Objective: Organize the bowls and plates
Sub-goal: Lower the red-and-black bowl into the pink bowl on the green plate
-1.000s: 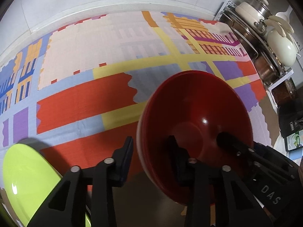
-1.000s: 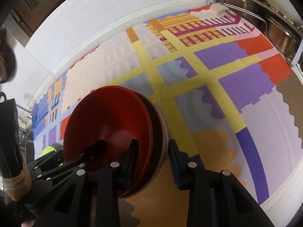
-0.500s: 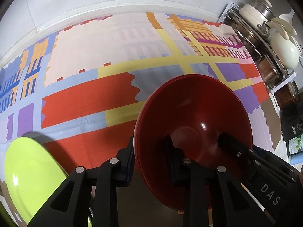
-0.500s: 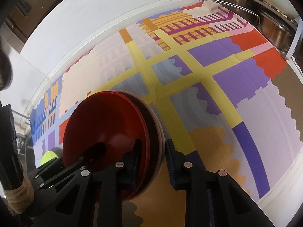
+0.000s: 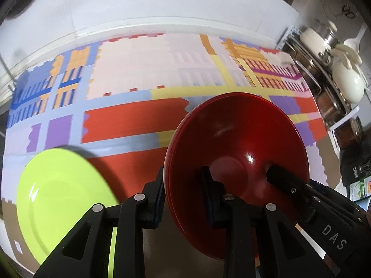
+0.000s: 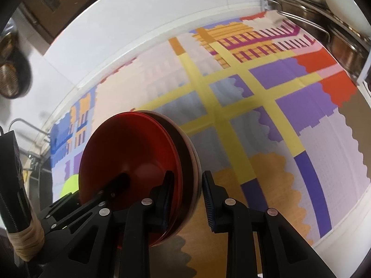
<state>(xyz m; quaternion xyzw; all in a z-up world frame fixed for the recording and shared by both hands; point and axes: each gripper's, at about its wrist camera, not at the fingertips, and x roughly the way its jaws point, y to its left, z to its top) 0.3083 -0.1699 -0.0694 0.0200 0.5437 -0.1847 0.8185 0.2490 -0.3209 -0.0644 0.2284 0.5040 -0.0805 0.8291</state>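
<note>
A stack of red bowls [image 5: 238,143] is held tilted above the patterned tablecloth [image 5: 129,120]. My left gripper [image 5: 183,190] is shut on its left rim, one finger outside and one inside. My right gripper [image 6: 186,194] is shut on the opposite rim of the same stack [image 6: 129,162], whose outer bowl looks pale underneath. A lime green plate [image 5: 62,194] lies flat on the cloth at the lower left of the left wrist view; a sliver of it shows in the right wrist view [image 6: 69,185].
A metal rack [image 5: 324,88] with pots, a lid and white utensils stands at the right edge of the counter, also in the right wrist view [image 6: 324,23]. A white wall runs along the back. A dark box [image 5: 357,173] sits right of the cloth.
Both grippers closed onto the bowl stack's rims and lifted it a little. The views drew back, so more of the green plate shows.
</note>
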